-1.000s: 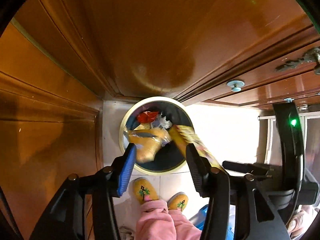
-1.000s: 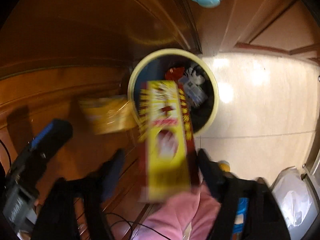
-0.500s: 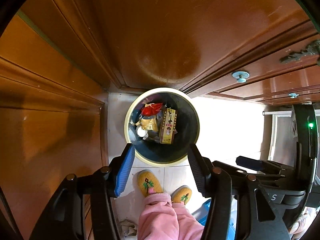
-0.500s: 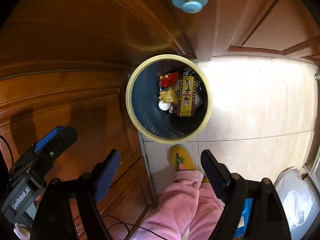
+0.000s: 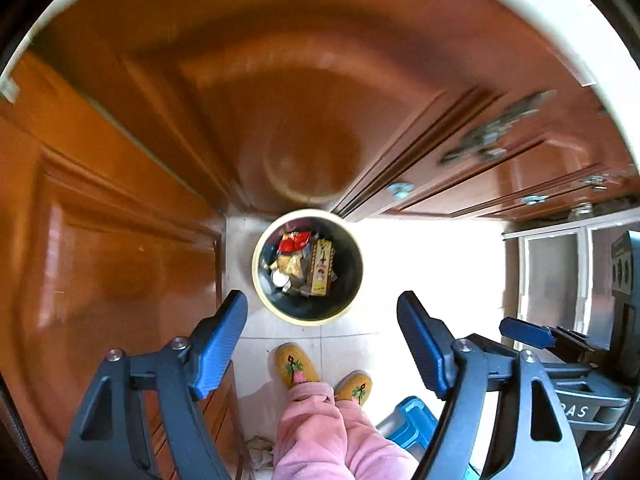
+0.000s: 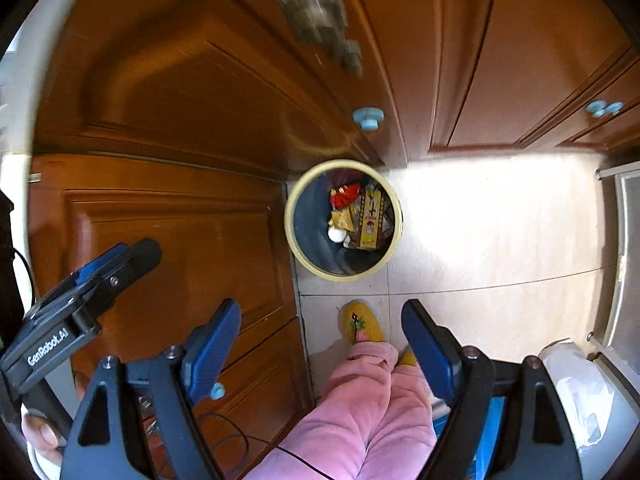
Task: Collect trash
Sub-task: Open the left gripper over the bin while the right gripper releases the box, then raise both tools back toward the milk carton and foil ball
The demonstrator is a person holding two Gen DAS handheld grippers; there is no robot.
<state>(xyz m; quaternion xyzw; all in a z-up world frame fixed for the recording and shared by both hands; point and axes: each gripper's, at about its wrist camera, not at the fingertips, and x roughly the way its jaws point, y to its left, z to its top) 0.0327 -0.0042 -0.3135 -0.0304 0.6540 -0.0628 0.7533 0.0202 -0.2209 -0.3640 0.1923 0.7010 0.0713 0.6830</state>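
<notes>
Both the left gripper (image 5: 322,340) and the right gripper (image 6: 322,340), fingers spread and empty, the left's just widened, hang well above the bin (image 5: 307,267) beyond the fingertips. Its yellow carton (image 5: 321,267) and crumpled wrappers (image 5: 294,242) look light; the carton, stiffer, invites gripping across its narrow sides.

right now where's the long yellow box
The long yellow box lies inside the round bin on the floor by the wooden cabinets, on the right of the pile, beside the red wrapper.
</notes>
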